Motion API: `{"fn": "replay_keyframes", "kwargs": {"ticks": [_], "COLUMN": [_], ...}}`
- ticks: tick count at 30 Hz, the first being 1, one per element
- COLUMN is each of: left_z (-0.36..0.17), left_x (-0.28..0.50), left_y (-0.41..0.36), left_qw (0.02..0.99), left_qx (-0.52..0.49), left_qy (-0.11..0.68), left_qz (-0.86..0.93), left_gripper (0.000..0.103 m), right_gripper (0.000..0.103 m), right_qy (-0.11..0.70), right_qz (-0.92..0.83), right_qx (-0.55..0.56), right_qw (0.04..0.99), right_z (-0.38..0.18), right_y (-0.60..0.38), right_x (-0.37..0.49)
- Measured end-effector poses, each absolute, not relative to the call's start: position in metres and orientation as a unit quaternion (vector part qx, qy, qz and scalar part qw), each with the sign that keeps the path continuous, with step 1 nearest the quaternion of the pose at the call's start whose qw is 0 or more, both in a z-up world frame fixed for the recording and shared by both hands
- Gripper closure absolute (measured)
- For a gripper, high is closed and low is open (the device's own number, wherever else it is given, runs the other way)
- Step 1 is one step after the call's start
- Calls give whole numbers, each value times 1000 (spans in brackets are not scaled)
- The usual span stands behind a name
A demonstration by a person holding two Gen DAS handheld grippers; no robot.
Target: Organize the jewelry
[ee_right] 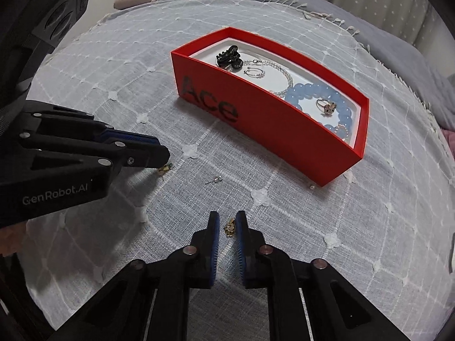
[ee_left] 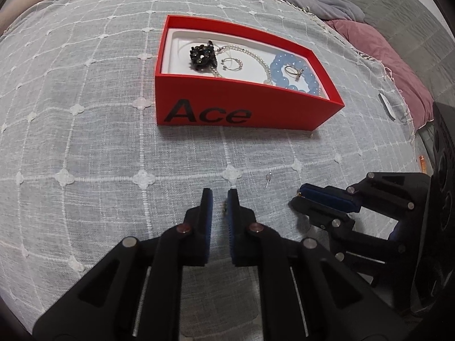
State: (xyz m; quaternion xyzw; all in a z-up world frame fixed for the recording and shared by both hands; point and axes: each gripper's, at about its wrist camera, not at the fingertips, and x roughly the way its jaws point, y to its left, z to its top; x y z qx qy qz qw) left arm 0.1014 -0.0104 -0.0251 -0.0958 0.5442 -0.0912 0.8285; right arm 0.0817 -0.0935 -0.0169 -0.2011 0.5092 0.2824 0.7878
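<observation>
A red box marked "Ace" (ee_left: 287,108) (ee_right: 267,130) sits on the grey checked cloth and holds a black hair claw (ee_left: 202,55), a pearl necklace (ee_left: 257,55), a hoop earring (ee_left: 232,64), a blue bead bracelet (ee_left: 295,85) and a ring (ee_right: 326,106). My left gripper (ee_left: 219,199) (ee_right: 163,159) is slightly open around a small gold earring (ee_right: 165,168) on the cloth. My right gripper (ee_right: 227,221) (ee_left: 297,197) is slightly open around another gold earring (ee_right: 229,228). A small stud pin (ee_left: 267,181) (ee_right: 213,181) lies between them.
A small pearl bead (ee_right: 312,187) lies at the box's near corner. Pillows and a pink cushion (ee_left: 384,54) lie beyond the cloth's fringed edge. A dark device (ee_left: 443,147) stands at the right.
</observation>
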Motion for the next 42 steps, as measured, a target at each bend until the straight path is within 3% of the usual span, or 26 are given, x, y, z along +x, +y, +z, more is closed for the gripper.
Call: {"fn": "replay_keyframes", "kwargs": {"ticks": [5, 13, 20, 35, 38, 42], "left_z": [-28, -29, -29, -21, -26, -29], "left_x": [101, 101, 103, 102, 103, 103], "left_y": [-12, -20, -28, -24, -23, -25], "left_qw": [824, 826, 831, 836, 828, 828], "left_qx": [-90, -72, -63, -72, -72, -61], "left_qy": [551, 551, 545, 536, 548, 550], "left_qz": [-95, -95, -94, -96, -97, -90], "left_gripper": [81, 81, 96, 101, 98, 83], "right_gripper": [96, 96, 96, 96, 96, 96], "right_qy": [508, 516, 521, 522, 522, 521], "right_qz": [288, 292, 297, 300, 298, 295], "right_qx": [-187, -144, -114, -56, -54, -56], "right_qw": [790, 793, 792, 796, 798, 799], "right_z": [-9, 1, 7, 21, 22, 23], "right_y": [-97, -111, -119, -137, -139, -139], "right_x": [82, 92, 93, 103, 104, 105]}}
